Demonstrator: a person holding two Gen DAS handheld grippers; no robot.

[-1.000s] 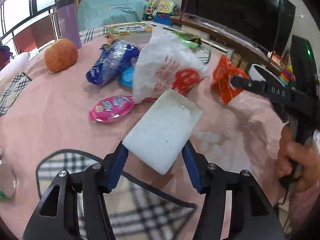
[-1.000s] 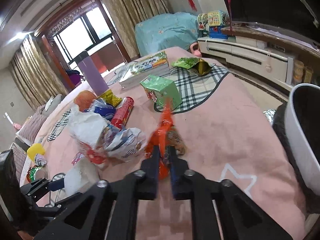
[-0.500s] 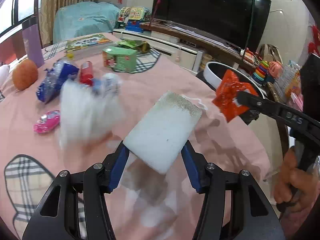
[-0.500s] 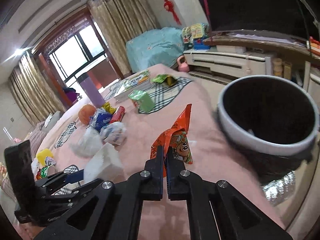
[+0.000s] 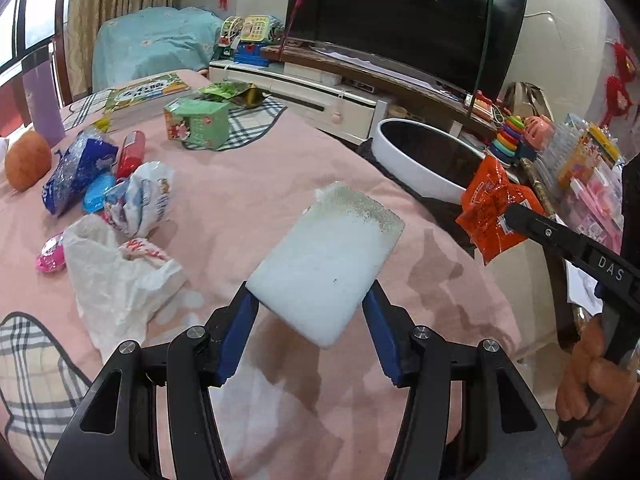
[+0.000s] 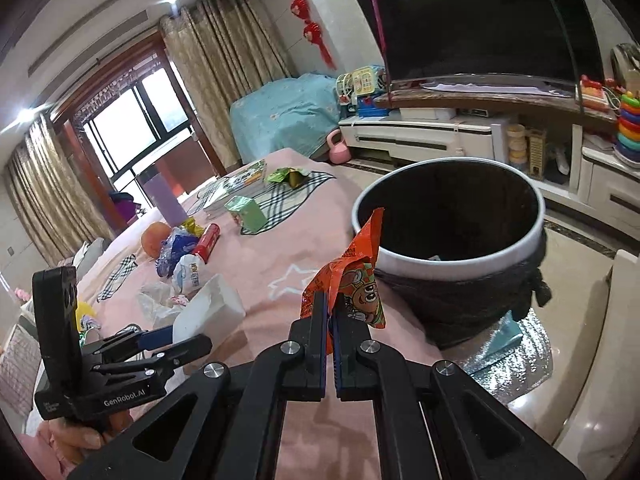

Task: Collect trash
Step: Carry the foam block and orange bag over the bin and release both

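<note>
Orange foil is what the right gripper [image 6: 330, 322] has pinched between its closed fingers: a crumpled snack wrapper [image 6: 352, 280] held upright, its top corner level with the near rim of the waste bin [image 6: 520, 240], which stands just off the right edge of the pink-covered bench [image 5: 248, 200]. The wrapper is beside the bin's mouth and, as far as I can judge, not yet over it. The left gripper [image 5: 312, 320] is clamped on a white foam block [image 5: 328, 264], carried above the bench and tilted, with its speckled far end pointing toward the bin. Farther out, on the left of the bench, lie a crumpled white plastic bag [image 5: 120, 272], a scrunched printed wrapper [image 5: 146, 196], a blue packet [image 5: 76, 172], a red can [image 5: 130, 154] and a small pink packet [image 5: 50, 252]; a green carton [image 5: 198, 122] and a green foil packet [image 5: 224, 90] sit at the far side, and an orange fruit [image 5: 26, 160] at the far left. The bin looks nearly empty, so the collecting seems to be at an early stage: two pieces are in hand and undropped, and most of the litter is left to gather.
</note>
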